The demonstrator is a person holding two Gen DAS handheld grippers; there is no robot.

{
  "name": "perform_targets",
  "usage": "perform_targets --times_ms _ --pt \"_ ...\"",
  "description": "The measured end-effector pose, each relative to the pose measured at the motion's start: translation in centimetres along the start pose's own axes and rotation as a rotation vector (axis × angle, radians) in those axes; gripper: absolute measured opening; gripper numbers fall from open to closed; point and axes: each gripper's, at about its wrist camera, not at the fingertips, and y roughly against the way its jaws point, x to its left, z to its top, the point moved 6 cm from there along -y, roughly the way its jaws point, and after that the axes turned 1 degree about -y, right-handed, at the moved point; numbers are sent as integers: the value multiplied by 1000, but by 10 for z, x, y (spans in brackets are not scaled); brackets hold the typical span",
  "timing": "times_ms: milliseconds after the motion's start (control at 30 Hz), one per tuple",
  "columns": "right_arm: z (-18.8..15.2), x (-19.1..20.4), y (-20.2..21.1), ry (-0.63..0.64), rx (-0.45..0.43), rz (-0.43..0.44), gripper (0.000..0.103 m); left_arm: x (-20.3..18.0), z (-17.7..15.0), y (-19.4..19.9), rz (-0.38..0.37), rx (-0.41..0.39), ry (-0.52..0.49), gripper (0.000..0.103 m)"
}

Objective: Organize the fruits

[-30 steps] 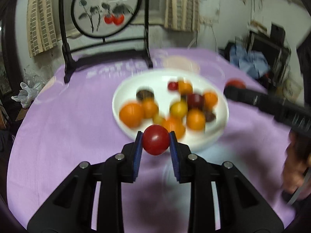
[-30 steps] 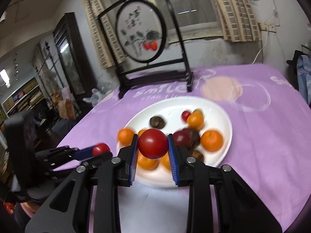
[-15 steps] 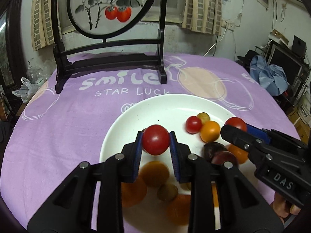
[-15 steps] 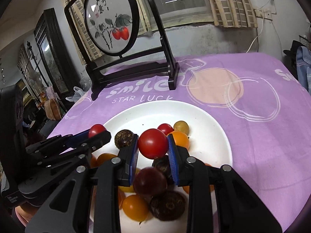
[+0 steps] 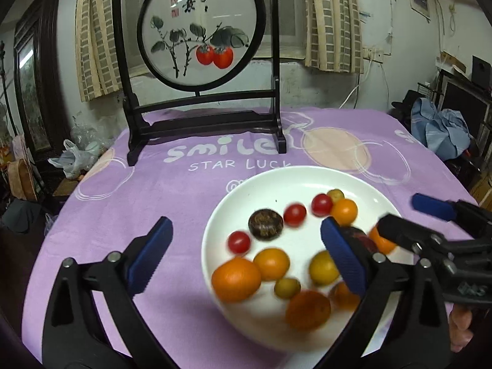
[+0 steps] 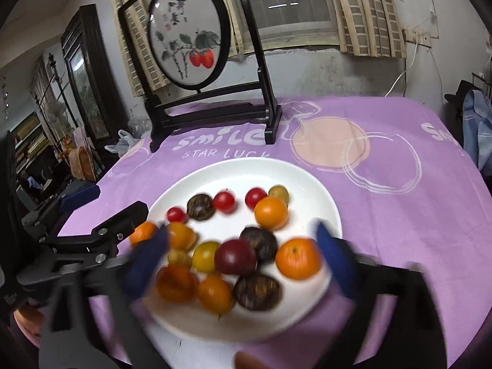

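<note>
Two grippers, both with jaws spread wide and nothing between the pads. Left gripper (image 5: 244, 255) hangs low over the near-left edge of the white plate (image 5: 243, 198); its right pad overlaps the plate, its left pad sits over bare cloth. Right gripper (image 6: 241, 259) straddles the near half of the plate; its pads are motion-blurred, yet the gap clearly holds nothing.

All visible fruit sits on the plate. Near rim: a large orange (image 5: 236, 279), a smaller orange one touching it, yellow and greenish small ones, more blurred orange fruit. Mid plate in the right view: a dark red tomato (image 6: 235, 257), dark purple-brown fruits, an orange (image 6: 297, 257) by the right pad. Far side: a row of three small red tomatoes (image 6: 224, 202) with a dark brown fruit (image 5: 265, 224) among them, then an orange and a yellowish one.

No loose fruit visible on the purple tablecloth (image 5: 160, 190). Beyond the plate stands the round painted screen (image 5: 201, 30) on its black stand, then curtains and window.

Judgement: collection looks essentially done. Fruits are mixed, not grouped by kind, so sorting may remain; otherwise only pulling both grippers clear.
</note>
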Motion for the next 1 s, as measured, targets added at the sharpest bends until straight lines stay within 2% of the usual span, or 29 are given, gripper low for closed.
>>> perform_targets --times_ms 167,400,600,1000 --pt "-32 11 28 89 13 -20 102 1 -34 29 -23 29 -47 101" --pt "-84 26 59 175 28 -19 102 4 -78 71 -6 18 -79 101" --pt "-94 24 73 170 17 -24 102 6 -93 84 -3 12 -78 101" --pt "-104 27 66 225 50 -60 102 7 -98 88 -15 17 -85 101"
